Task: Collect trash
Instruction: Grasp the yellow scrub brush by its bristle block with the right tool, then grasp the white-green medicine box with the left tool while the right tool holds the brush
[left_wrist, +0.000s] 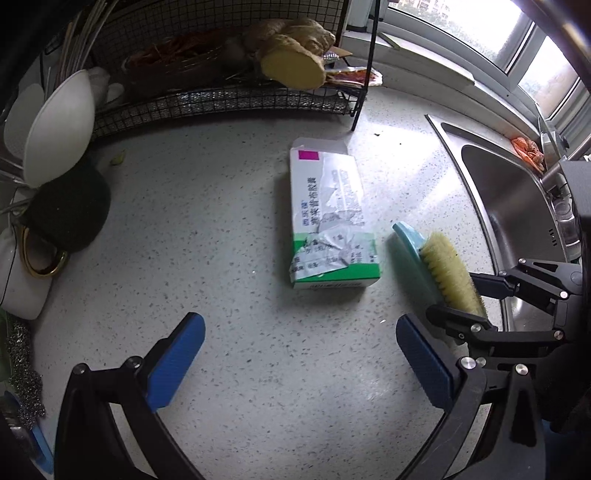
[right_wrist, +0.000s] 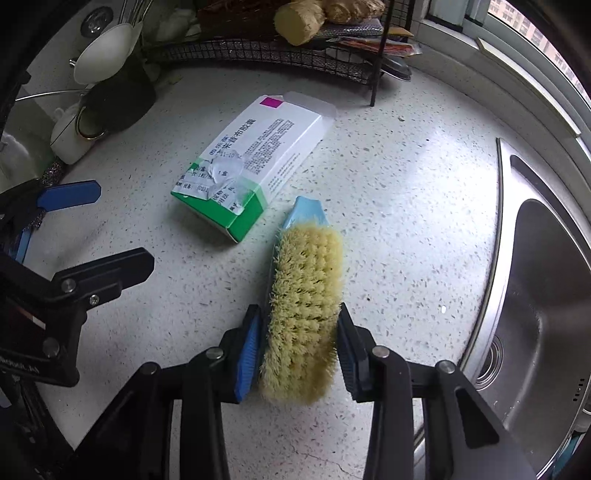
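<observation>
Speckled countertop (left_wrist: 229, 229): box (left_wrist: 328, 218), perhaps medicine.

A home kitchen: steel sink (right_wrist: 535, 295), speckled countertop (left_wrist: 221, 240), wire rack (left_wrist: 221, 99) holding ginger (left_wrist: 295, 55)

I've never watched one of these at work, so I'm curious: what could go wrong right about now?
The right tongs squeeze the scrubbing brush partly by its soft bristles, so it might twist or slip when lifted. The brush lies close to the sink, so a fumble could drop it in. The torn medicine box, likely the real trash, sits ahead of the open left tongs; its open flap could crumple or catch if gripped there.
</observation>
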